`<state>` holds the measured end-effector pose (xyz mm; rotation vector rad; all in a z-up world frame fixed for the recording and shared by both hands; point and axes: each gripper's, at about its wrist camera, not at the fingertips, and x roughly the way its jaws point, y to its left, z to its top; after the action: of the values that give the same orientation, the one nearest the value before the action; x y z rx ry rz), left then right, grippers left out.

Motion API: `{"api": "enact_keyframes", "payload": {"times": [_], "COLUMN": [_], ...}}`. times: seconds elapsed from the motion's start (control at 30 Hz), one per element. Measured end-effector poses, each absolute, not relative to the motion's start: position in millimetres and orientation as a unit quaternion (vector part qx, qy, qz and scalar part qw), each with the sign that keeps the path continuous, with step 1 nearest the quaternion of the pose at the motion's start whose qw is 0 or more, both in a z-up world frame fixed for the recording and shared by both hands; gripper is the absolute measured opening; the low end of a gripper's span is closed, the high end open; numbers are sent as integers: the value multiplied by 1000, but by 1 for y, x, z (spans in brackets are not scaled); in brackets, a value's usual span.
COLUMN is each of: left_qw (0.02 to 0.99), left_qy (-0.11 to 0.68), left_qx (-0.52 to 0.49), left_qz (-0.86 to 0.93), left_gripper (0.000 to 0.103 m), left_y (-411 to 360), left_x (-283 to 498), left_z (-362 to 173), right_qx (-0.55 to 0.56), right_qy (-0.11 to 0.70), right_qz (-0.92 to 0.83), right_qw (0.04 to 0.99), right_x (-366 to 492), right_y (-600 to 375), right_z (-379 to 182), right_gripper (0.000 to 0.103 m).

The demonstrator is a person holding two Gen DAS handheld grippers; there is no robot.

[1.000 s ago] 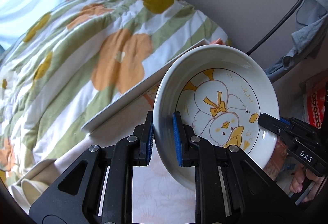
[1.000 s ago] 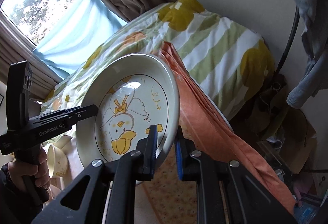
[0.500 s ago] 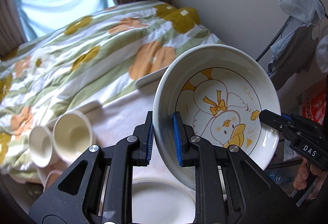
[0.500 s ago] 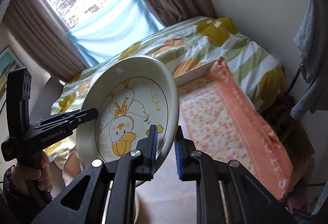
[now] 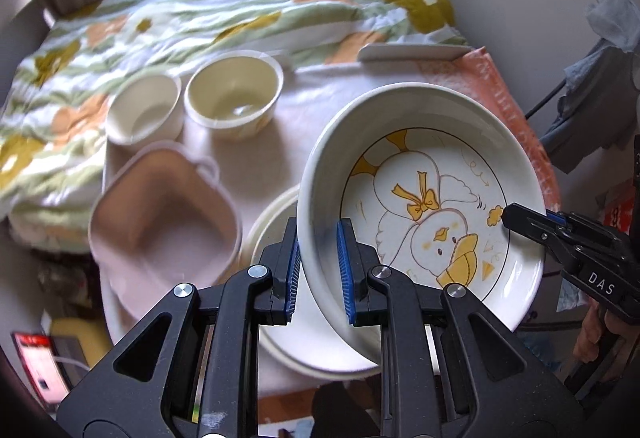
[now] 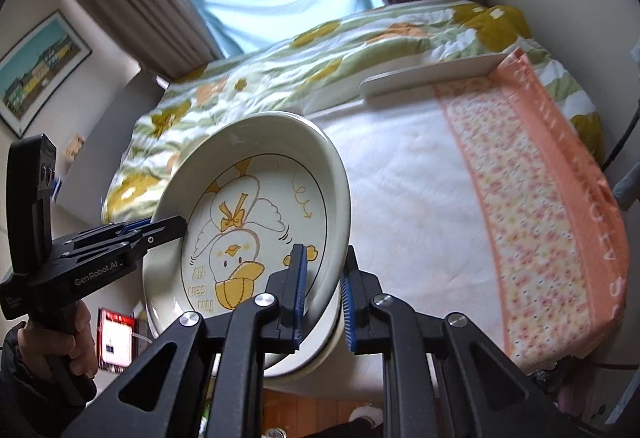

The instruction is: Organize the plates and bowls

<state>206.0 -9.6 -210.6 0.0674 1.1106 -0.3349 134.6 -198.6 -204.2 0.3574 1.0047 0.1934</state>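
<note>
The duck plate point(image 5: 424, 213) is pinched at opposite rims by both grippers, the left gripper point(image 5: 318, 270) clamped on its near-left edge and the right gripper point(image 6: 323, 298) clamped on the other side, held tilted above a plain white plate point(image 5: 280, 338) on the table. Compared with a second ago, the view has swung down from the quilt point(image 5: 224, 9). Two cream bowls point(image 5: 234, 93) and a pink square dish point(image 5: 164, 226) now show to the plate's left, and the plate hangs lower over the tablecloth point(image 6: 420, 197).

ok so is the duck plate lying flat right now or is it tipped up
Tipped up. The duck plate is held off the table, its face angled toward the cameras, with the left gripper and right gripper clamping opposite rims.
</note>
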Motion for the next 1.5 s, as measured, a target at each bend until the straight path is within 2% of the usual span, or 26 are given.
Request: {"api": "enact_keyframes", "payload": {"times": [0.3, 0.9, 1.5], "left_qw": [815, 810, 830], "left_qy": [570, 577, 550], "left_qx": [-43, -61, 88], "left_qz": [-96, -83, -40], "left_gripper": [15, 16, 16], "left_y": [16, 15, -16], "left_x": [187, 188, 184], "left_z": [-278, -308, -301], "right_qx": [126, 106, 89], "right_qy": [526, 534, 536], "right_qz": [146, 154, 156], "right_qw": [829, 825, 825], "right_x": [135, 144, 148], "right_y": [-175, -175, -171], "right_z": [-259, -275, -276], "right_gripper": [15, 15, 15]}}
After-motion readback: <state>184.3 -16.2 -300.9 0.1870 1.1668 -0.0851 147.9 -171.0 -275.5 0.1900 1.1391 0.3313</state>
